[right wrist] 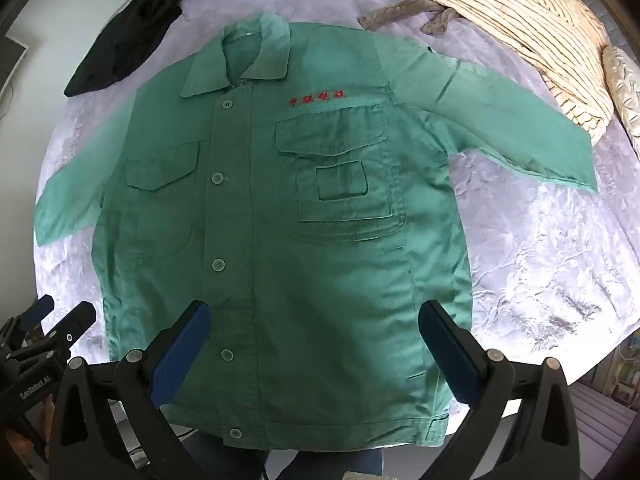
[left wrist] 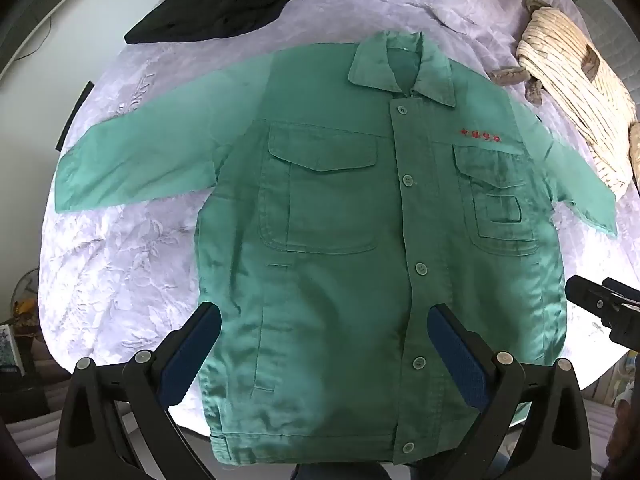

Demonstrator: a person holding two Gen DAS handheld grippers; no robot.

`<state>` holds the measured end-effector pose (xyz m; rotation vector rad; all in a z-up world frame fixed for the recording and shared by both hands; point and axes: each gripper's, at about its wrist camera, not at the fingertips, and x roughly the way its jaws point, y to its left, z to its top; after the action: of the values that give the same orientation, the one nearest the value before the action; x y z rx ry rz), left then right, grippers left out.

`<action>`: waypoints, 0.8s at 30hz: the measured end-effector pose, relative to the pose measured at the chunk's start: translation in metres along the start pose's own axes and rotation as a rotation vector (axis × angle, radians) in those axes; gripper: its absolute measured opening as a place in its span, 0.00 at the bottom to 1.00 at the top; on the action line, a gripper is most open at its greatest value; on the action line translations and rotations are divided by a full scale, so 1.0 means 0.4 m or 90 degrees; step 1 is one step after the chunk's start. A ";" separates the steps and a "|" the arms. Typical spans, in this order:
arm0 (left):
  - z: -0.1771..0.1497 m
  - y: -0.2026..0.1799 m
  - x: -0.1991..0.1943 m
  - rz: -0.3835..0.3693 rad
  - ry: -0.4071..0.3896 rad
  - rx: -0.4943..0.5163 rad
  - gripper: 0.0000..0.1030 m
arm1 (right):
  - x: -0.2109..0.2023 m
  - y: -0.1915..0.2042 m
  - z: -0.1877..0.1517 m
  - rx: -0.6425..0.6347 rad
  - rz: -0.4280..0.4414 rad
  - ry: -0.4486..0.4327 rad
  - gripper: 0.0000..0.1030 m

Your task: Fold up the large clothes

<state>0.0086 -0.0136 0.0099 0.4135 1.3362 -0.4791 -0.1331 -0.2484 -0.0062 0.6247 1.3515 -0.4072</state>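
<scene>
Both open claws hide parts of green jacket (left wrist: 340,240) hem.

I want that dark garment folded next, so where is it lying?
The black garment lies bunched at the bed's far left in both wrist views, just beyond the green jacket collar and left sleeve.

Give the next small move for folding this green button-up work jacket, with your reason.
Probably bring the left gripper to the sleeve on its side and fold it across the chest: the green button-up work jacket lies flat, buttoned, sleeves spread, and both grippers are open and empty.
</scene>
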 end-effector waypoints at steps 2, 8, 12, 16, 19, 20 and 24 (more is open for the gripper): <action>0.000 0.000 0.000 0.002 0.000 0.000 1.00 | 0.001 0.002 -0.001 0.000 0.001 0.000 1.00; -0.001 -0.001 0.001 0.004 0.001 0.001 1.00 | 0.002 0.000 -0.001 -0.001 0.004 0.002 1.00; -0.001 0.000 0.002 0.005 0.001 0.003 1.00 | 0.003 0.000 0.001 0.000 0.003 0.002 1.00; 0.000 0.001 0.003 0.007 0.000 0.003 1.00 | 0.005 0.000 0.007 0.000 0.003 0.001 1.00; 0.001 0.001 0.003 0.010 0.001 0.002 1.00 | 0.005 0.001 0.004 -0.004 0.003 0.001 1.00; 0.001 0.002 0.004 0.010 0.001 0.001 1.00 | 0.006 0.003 0.003 -0.005 0.003 0.001 1.00; 0.004 0.003 0.005 0.012 0.002 0.001 1.00 | 0.012 -0.001 0.006 -0.006 0.003 0.007 1.00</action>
<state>0.0108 -0.0135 0.0084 0.4279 1.3339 -0.4632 -0.1305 -0.2499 -0.0108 0.6238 1.3619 -0.3939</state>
